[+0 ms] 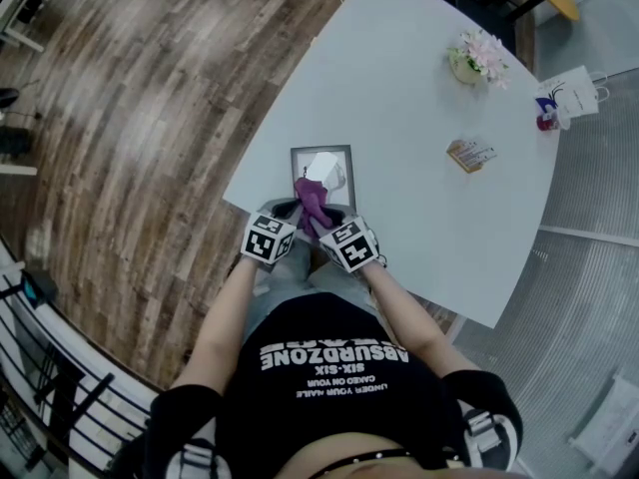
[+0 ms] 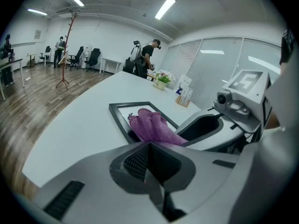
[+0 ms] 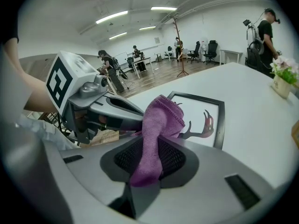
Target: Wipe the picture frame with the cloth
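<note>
Purple cloth (image 3: 161, 120) in right gripper (image 3: 148, 158) overlaps picture frame (image 3: 220, 125); flowers (image 3: 285, 71) stand beyond.

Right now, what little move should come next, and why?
Probably lower the right gripper until the cloth presses on the frame, then sweep across it. The jaws are shut on the cloth, which already sits over the frame's near end, but it looks bunched up rather than flat.
</note>
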Tool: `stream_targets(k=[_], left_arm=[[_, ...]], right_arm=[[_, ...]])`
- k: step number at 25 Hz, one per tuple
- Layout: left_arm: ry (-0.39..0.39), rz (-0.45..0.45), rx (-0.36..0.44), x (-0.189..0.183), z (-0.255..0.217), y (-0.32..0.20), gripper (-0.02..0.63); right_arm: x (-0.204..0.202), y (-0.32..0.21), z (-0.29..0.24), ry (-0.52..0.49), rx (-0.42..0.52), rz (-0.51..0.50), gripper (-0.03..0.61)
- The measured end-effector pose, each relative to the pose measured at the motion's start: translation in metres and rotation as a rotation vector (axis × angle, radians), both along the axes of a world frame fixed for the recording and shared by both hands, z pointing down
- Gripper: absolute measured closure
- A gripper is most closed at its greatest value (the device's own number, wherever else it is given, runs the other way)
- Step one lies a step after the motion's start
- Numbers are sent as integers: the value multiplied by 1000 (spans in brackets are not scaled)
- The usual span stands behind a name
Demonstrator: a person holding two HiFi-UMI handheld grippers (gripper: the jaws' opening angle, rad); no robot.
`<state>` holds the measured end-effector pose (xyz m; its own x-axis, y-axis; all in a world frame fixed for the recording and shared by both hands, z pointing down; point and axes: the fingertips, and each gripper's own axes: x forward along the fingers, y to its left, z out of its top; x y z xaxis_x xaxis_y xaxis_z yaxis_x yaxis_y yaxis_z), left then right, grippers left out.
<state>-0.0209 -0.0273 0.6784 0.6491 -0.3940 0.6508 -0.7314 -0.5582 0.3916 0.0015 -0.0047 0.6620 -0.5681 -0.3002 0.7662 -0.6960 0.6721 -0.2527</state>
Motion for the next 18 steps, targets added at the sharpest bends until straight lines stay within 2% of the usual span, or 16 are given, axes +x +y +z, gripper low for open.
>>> stream_targets(k=[3, 6, 18], left_arm=[[-2, -4, 3, 1, 0, -1, 600], [-1, -3, 0, 1, -1, -1, 600], [-12, -3, 13, 2, 0, -5, 600]], right_arm=[[2, 1, 2, 16, -17, -10, 466], [3, 4, 3, 53, 4, -55, 466], [17, -4, -1, 19, 20, -54, 466]])
